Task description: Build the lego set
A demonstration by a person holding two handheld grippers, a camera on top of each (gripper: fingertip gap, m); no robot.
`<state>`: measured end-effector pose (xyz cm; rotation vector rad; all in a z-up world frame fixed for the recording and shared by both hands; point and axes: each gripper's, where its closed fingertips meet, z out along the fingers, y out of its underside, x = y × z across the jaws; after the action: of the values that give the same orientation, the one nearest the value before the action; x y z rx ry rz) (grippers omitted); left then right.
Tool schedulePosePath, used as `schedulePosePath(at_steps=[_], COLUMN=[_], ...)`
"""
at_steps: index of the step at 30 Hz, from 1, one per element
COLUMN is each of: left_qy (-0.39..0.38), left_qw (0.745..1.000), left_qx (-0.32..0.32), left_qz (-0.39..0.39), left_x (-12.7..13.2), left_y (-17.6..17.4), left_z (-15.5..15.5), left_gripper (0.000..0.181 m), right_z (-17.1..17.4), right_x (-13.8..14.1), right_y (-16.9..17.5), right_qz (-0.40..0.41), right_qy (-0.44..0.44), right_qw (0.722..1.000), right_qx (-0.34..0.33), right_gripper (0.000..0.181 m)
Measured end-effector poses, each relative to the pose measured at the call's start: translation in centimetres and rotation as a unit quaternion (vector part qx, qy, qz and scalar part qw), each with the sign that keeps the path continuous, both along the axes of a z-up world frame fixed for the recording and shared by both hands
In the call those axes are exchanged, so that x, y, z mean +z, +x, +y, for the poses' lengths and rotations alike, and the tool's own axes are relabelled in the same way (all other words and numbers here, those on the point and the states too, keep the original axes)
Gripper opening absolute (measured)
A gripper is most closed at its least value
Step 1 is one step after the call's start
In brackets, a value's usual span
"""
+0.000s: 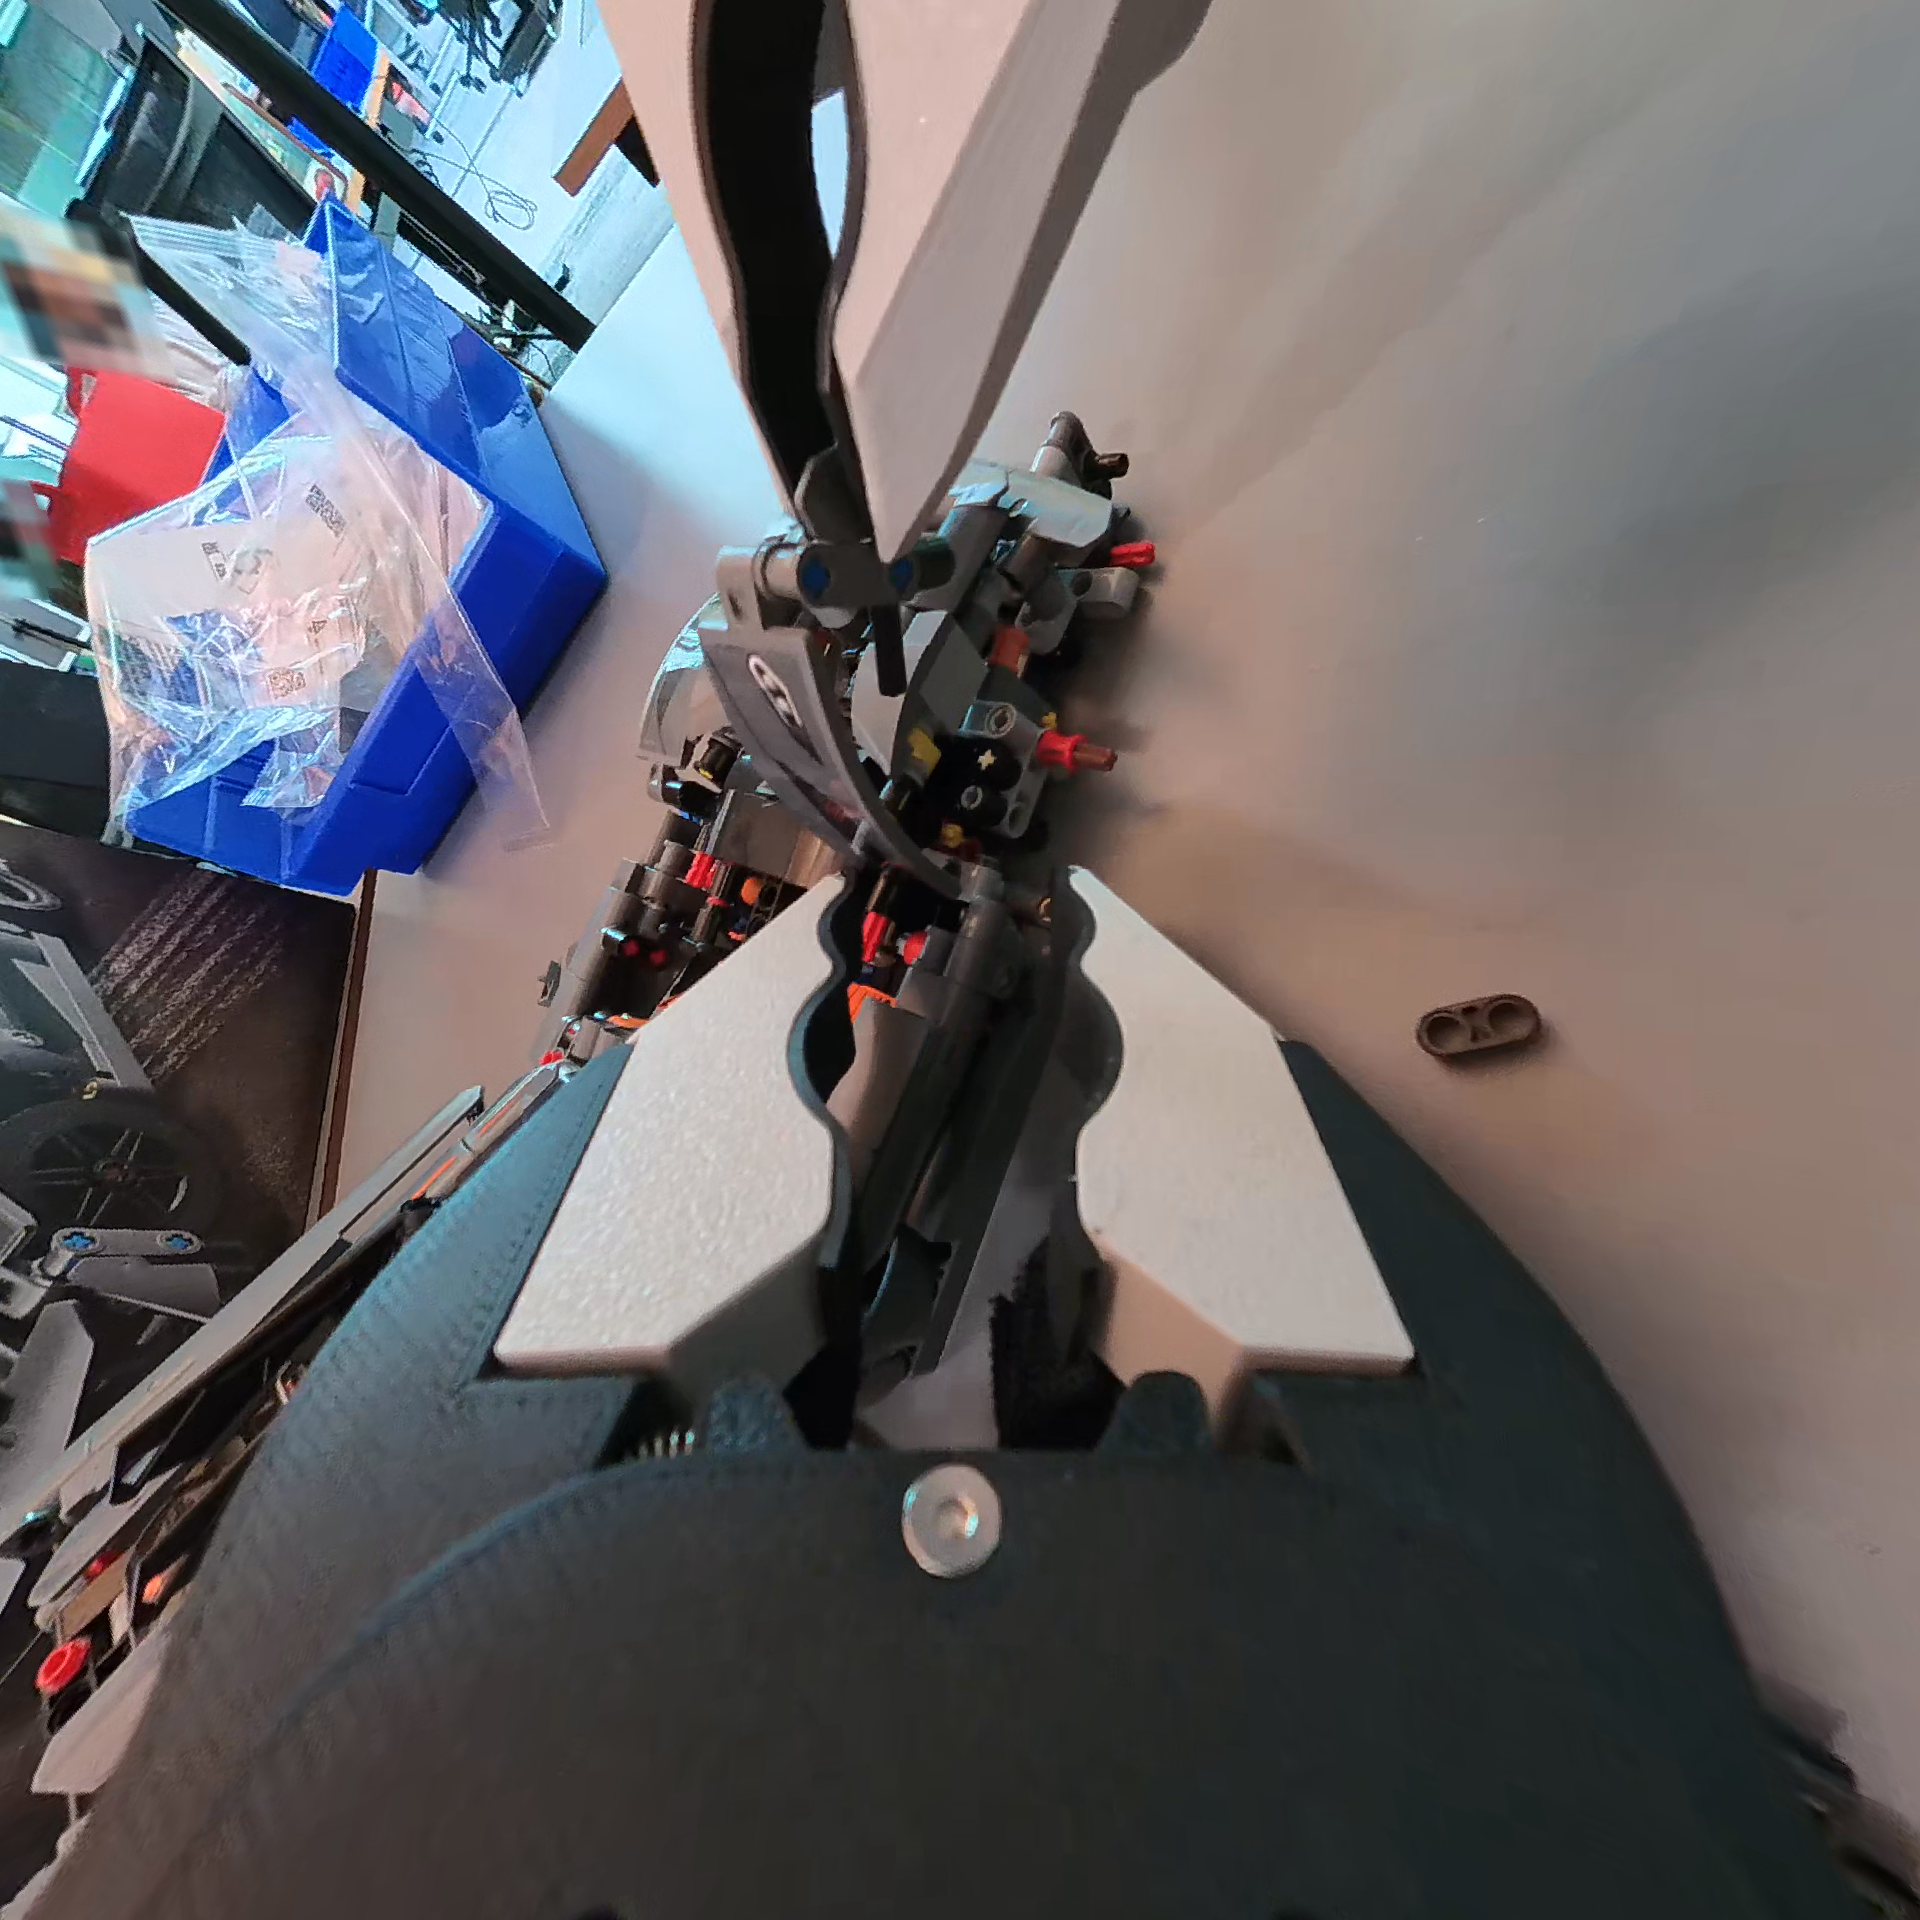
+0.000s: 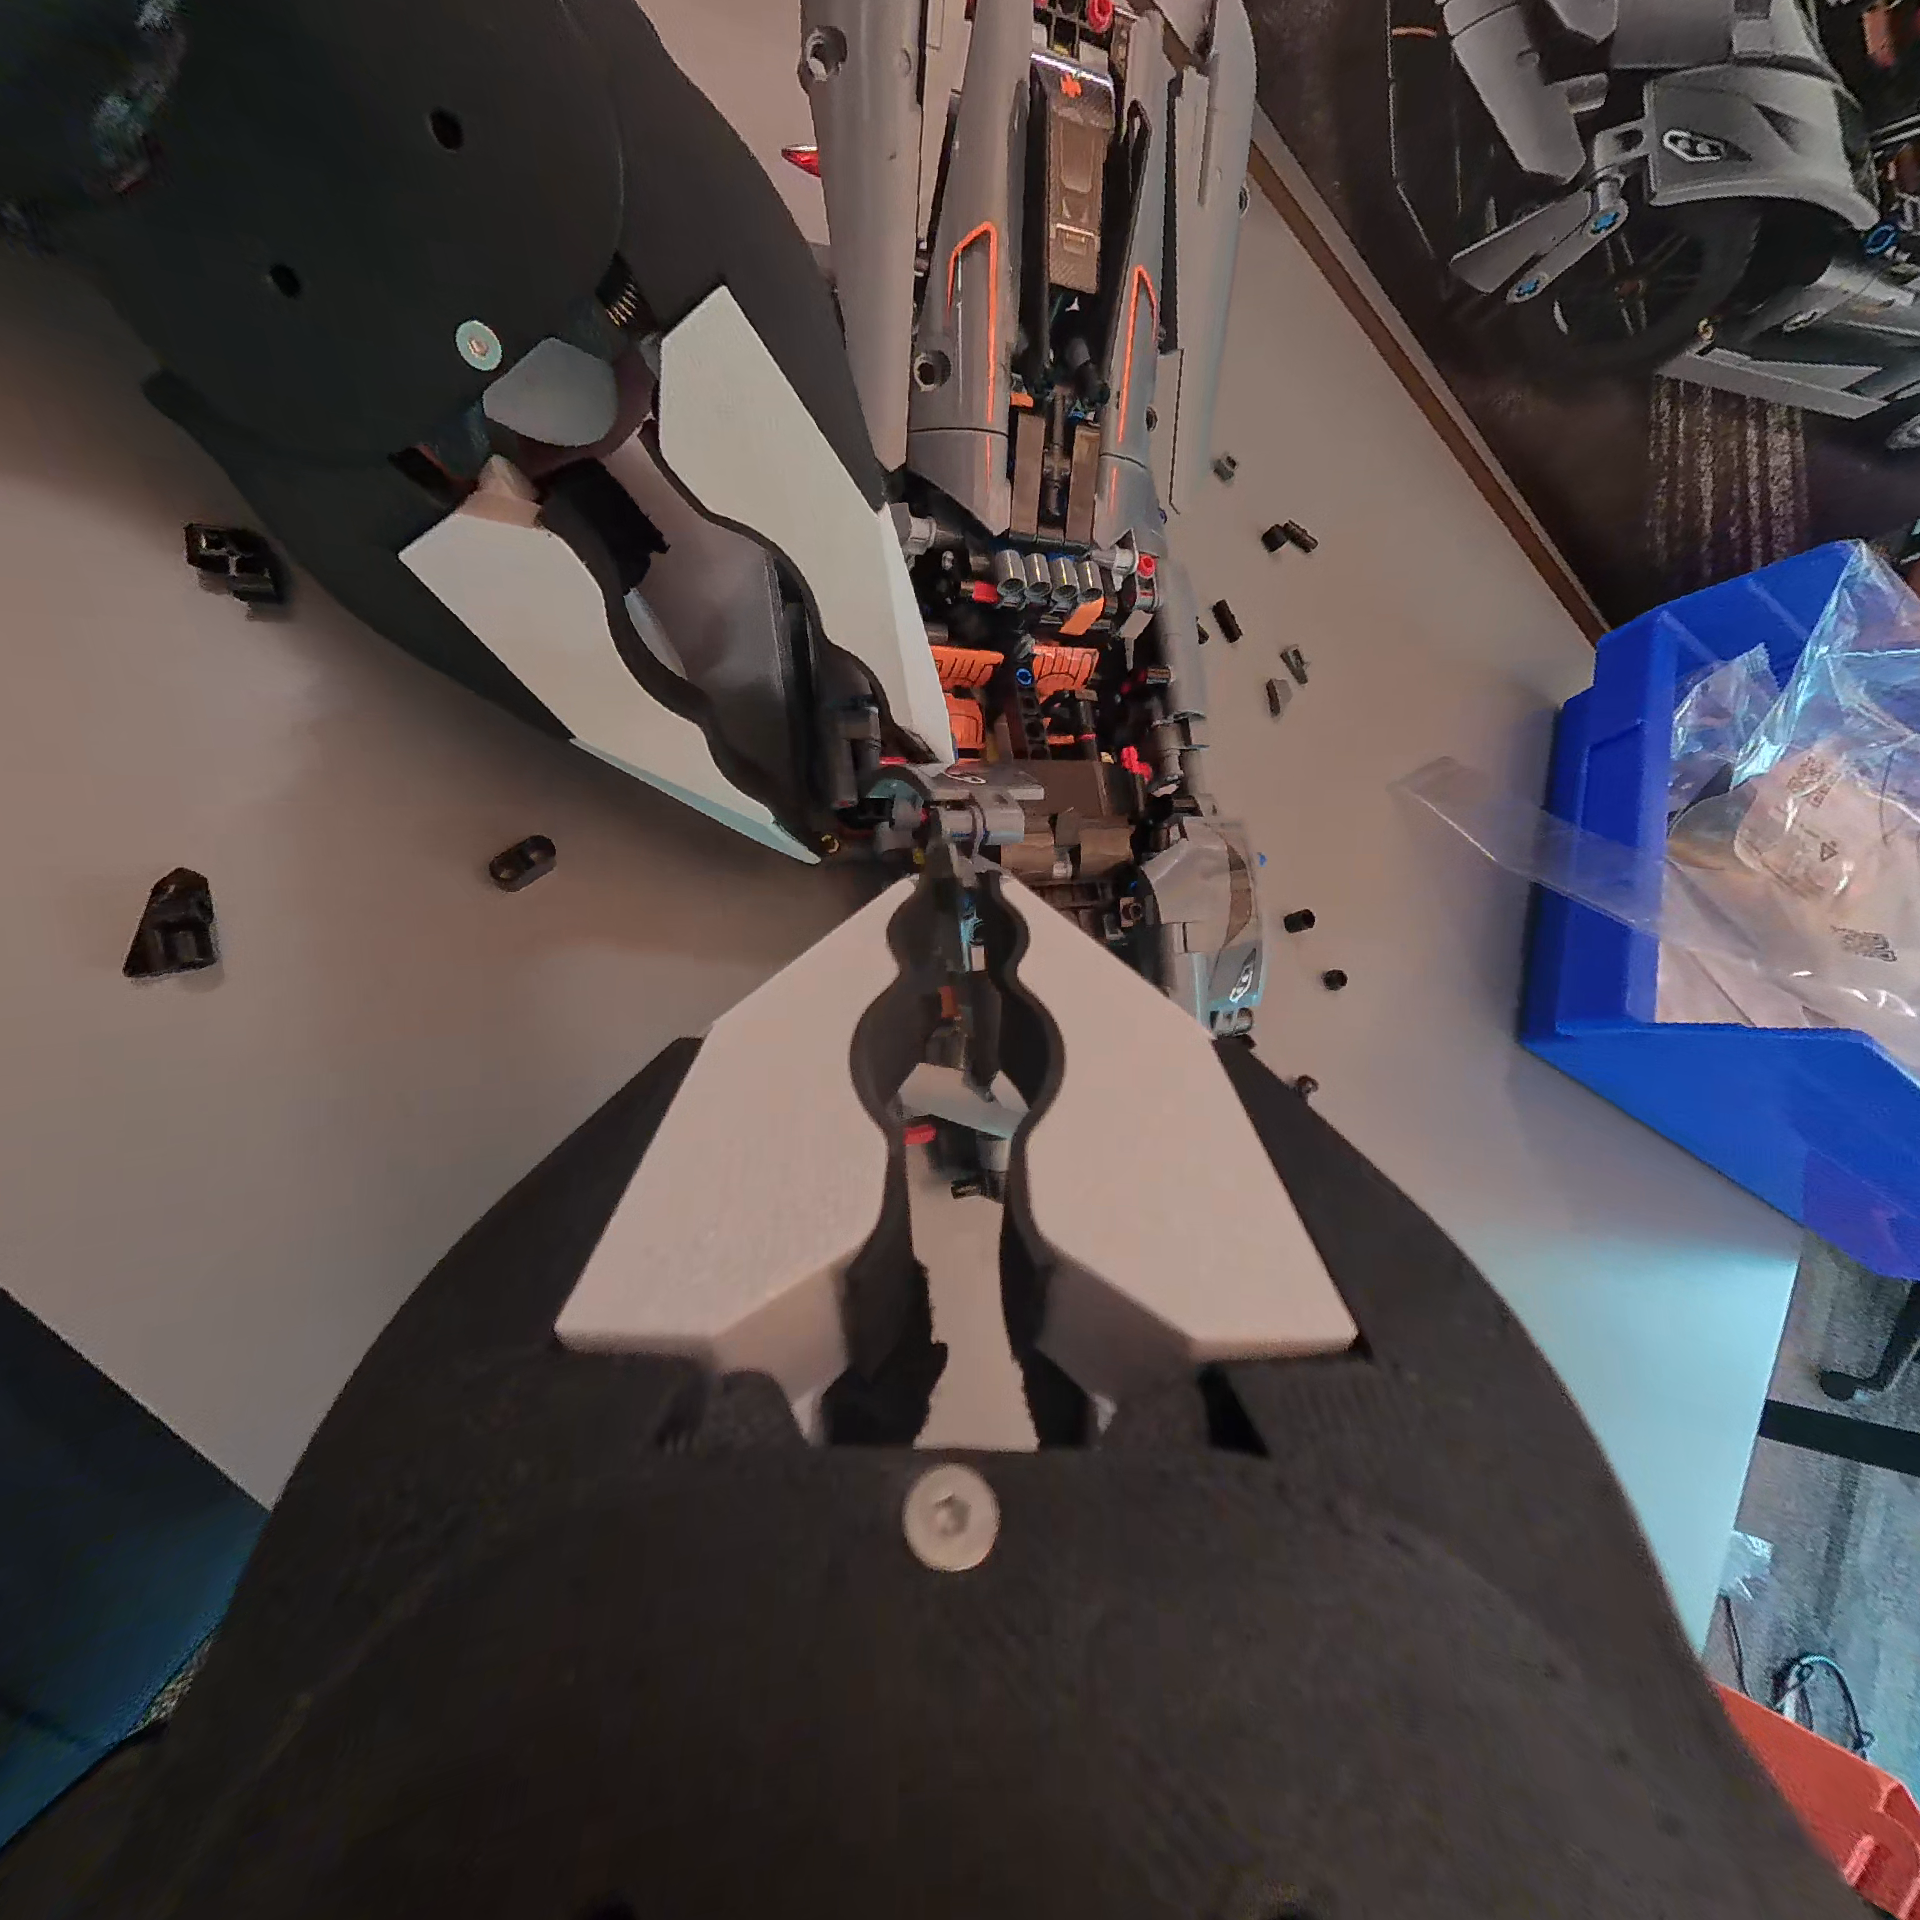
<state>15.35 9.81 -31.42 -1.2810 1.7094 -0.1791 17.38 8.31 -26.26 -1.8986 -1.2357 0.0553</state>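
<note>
The grey lego car (image 2: 1049, 416) with orange trim lies on the white table (image 2: 416, 1091); it also shows end-on in the left wrist view (image 1: 935, 727). My left gripper (image 1: 956, 883) is shut on the car's dark grey side panel; it enters the right wrist view (image 2: 883, 800) from the upper left. My right gripper (image 2: 958, 883) is shut on a small grey lego piece (image 2: 971, 821) with blue pins at the car's end. In the left wrist view the right gripper (image 1: 847, 530) comes down from the top onto that piece (image 1: 831, 577).
A blue bin (image 2: 1714, 1091) with clear plastic bags stands beside the car, also in the left wrist view (image 1: 499, 582). The dark set box (image 2: 1662, 208) lies behind. Loose black pieces (image 2: 171, 925), a short beam (image 1: 1475, 1029) and several small pins (image 2: 1288, 535) lie on the table. The tips of one gripper are about 6 cm away from the tips of the other.
</note>
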Motion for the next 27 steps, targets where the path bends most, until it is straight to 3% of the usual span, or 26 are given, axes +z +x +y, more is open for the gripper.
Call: schedulePosePath(at_steps=[20, 27], left_qy=[0.004, 0.061], left_qw=[0.999, 0.998], left_qx=[0.031, 0.033], left_qz=[-0.019, -0.001], left_x=[0.2, 0.4], left_y=[0.4, 1.0], left_z=[-0.3, -0.8], left_gripper=[0.035, 0.034], right_z=[-1.9, -2.0], right_x=[-3.4, -3.8], right_y=[1.6, 1.5], right_qz=[0.067, 0.1], right_qy=[-0.041, -0.044], right_qw=[0.996, 0.993], right_qx=[0.031, 0.052], right_gripper=[0.005, 0.005])
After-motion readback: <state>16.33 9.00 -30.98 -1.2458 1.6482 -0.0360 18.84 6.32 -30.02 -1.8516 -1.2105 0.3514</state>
